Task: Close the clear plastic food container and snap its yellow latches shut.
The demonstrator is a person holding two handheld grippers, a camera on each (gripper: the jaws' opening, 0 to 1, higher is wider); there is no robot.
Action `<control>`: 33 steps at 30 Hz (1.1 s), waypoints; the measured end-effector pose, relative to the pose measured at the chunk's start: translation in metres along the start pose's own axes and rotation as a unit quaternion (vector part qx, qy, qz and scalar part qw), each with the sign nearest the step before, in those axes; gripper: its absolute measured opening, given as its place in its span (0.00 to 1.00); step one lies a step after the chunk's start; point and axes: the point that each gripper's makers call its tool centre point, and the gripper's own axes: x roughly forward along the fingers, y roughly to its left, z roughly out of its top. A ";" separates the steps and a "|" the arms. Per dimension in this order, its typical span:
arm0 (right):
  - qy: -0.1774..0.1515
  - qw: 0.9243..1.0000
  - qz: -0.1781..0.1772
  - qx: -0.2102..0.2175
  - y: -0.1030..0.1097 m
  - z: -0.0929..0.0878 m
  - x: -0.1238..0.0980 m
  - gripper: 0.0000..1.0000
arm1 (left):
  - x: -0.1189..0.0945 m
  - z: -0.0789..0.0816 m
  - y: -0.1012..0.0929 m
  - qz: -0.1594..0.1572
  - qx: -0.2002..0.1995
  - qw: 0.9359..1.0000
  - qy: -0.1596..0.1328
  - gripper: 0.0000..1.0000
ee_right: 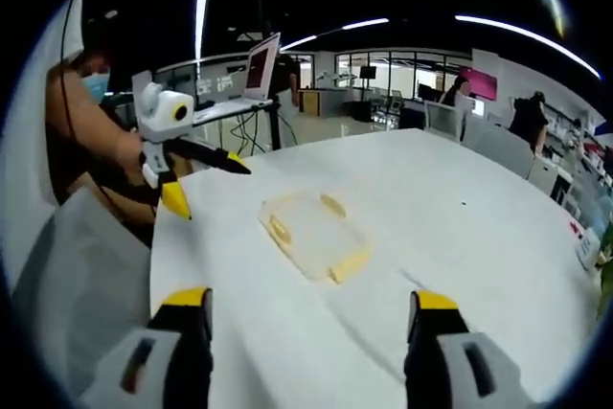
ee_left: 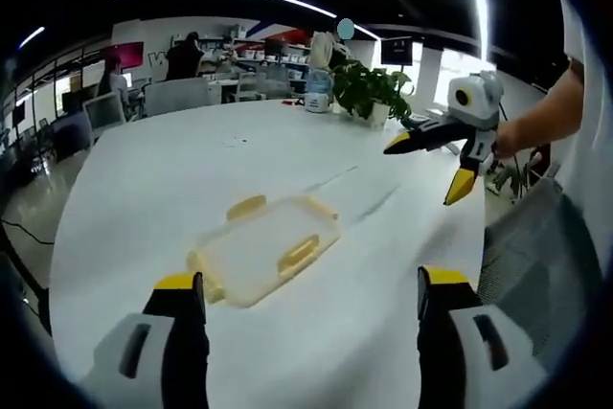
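A clear plastic food container with yellow latches lies flat on the white table, its lid on. My left gripper hangs open just short of it, jaws wide apart and empty. The right gripper shows at the upper right of the left gripper view, held in a hand above the table, open. In the right gripper view the container lies ahead of my open right gripper, and the left gripper hovers at the left, open, held by a person's hand.
A potted plant and a water bottle stand at the table's far edge. Office chairs and desks lie beyond. A laptop on a stand is behind the table, and the person's grey sleeve is at the left.
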 end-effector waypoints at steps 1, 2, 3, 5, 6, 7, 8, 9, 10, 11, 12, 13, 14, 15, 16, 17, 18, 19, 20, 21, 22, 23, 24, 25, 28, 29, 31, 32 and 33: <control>0.000 1.000 0.001 -0.001 0.000 0.001 0.001 0.83 | 0.001 0.000 0.001 0.000 0.001 1.000 0.001 0.90; 0.001 1.000 0.002 -0.002 -0.001 0.001 0.002 0.83 | 0.001 0.001 0.002 -0.002 0.003 1.000 0.002 0.90; 0.002 1.000 0.003 -0.005 -0.002 0.002 0.003 0.83 | 0.001 0.001 0.003 -0.002 0.005 1.000 0.004 0.90; 0.004 1.000 0.006 -0.008 -0.003 0.003 0.006 0.83 | 0.002 0.001 0.005 -0.003 0.010 1.000 0.006 0.90; 0.005 1.000 0.008 -0.010 -0.004 0.003 0.007 0.83 | 0.002 0.002 0.006 -0.004 0.013 1.000 0.007 0.90; 0.007 1.000 0.009 -0.013 -0.004 0.004 0.008 0.83 | 0.003 0.002 0.007 -0.005 0.014 1.000 0.009 0.89; 0.009 1.000 0.011 -0.015 -0.005 0.004 0.010 0.83 | 0.003 0.001 0.010 -0.006 0.018 1.000 0.011 0.90; 0.010 1.000 0.012 -0.018 -0.006 0.004 0.011 0.82 | 0.003 0.002 0.011 -0.006 0.019 1.000 0.011 0.89; 0.015 1.000 0.014 -0.023 -0.007 0.004 0.013 0.82 | 0.003 0.002 0.012 -0.007 0.019 1.000 0.012 0.89; 0.016 0.999 0.014 -0.027 -0.009 0.004 0.014 0.82 | 0.004 0.001 0.015 -0.005 0.022 1.000 0.016 0.89; 0.016 0.999 0.014 -0.029 -0.011 0.005 0.015 0.82 | 0.004 0.002 0.016 -0.005 0.024 1.000 0.016 0.89; 0.016 0.999 0.015 -0.029 -0.012 0.006 0.016 0.82 | 0.004 0.002 0.020 -0.005 0.024 1.000 0.017 0.89; 0.016 0.999 0.016 -0.030 -0.013 0.007 0.016 0.82 | 0.005 0.001 0.022 -0.005 0.025 0.999 0.020 0.89; 0.017 0.999 0.017 -0.034 -0.014 0.008 0.018 0.82 | 0.005 0.002 0.024 -0.006 0.029 0.999 0.021 0.89; 0.019 0.999 0.017 -0.038 -0.015 0.008 0.019 0.82 | 0.005 0.002 0.025 -0.006 0.032 0.999 0.023 0.89; 0.019 0.999 0.020 -0.039 -0.016 0.009 0.020 0.82 | 0.006 0.001 0.027 -0.006 0.035 0.999 0.026 0.89; 0.020 0.999 0.021 -0.040 -0.016 0.010 0.021 0.82 | 0.006 0.001 0.028 -0.008 0.037 0.999 0.027 0.88; 0.021 0.999 0.022 -0.044 -0.017 0.011 0.023 0.82 | 0.007 0.000 0.030 -0.009 0.040 0.999 0.030 0.88; 0.023 0.998 0.023 -0.048 -0.018 0.011 0.024 0.82 | 0.007 0.000 0.031 -0.011 0.042 0.999 0.032 0.88; 0.025 0.998 0.025 -0.049 -0.019 0.012 0.025 0.81 | 0.008 -0.001 0.032 -0.013 0.047 0.998 0.036 0.88; 0.025 0.998 0.026 -0.049 -0.020 0.012 0.026 0.81 | 0.008 -0.001 0.032 -0.013 0.049 0.998 0.036 0.88; 0.025 0.998 0.027 -0.049 -0.021 0.012 0.027 0.81 | 0.009 -0.002 0.033 -0.015 0.050 0.998 0.039 0.88; 0.026 0.998 0.028 -0.051 -0.022 0.013 0.028 0.81 | 0.010 -0.002 0.033 -0.017 0.051 0.998 0.040 0.88; 0.027 0.998 0.028 -0.052 -0.023 0.013 0.029 0.80 | 0.011 -0.002 0.034 -0.019 0.053 0.998 0.042 0.88; 0.029 0.998 0.033 -0.055 -0.024 0.015 0.032 0.80 | 0.013 -0.002 0.036 -0.022 0.057 0.997 0.046 0.87; 0.030 0.997 0.034 -0.058 -0.024 0.015 0.033 0.80 | 0.014 -0.002 0.036 -0.024 0.057 0.997 0.046 0.87; 0.032 0.997 0.039 -0.062 -0.024 0.016 0.035 0.80 | 0.016 -0.003 0.037 -0.026 0.062 0.996 0.050 0.87; 0.033 0.997 0.041 -0.063 -0.024 0.016 0.036 0.80 | 0.017 -0.004 0.037 -0.027 0.065 0.996 0.051 0.87; 0.036 0.996 0.043 -0.067 -0.025 0.016 0.037 0.80 | 0.017 -0.004 0.038 -0.030 0.067 0.996 0.053 0.86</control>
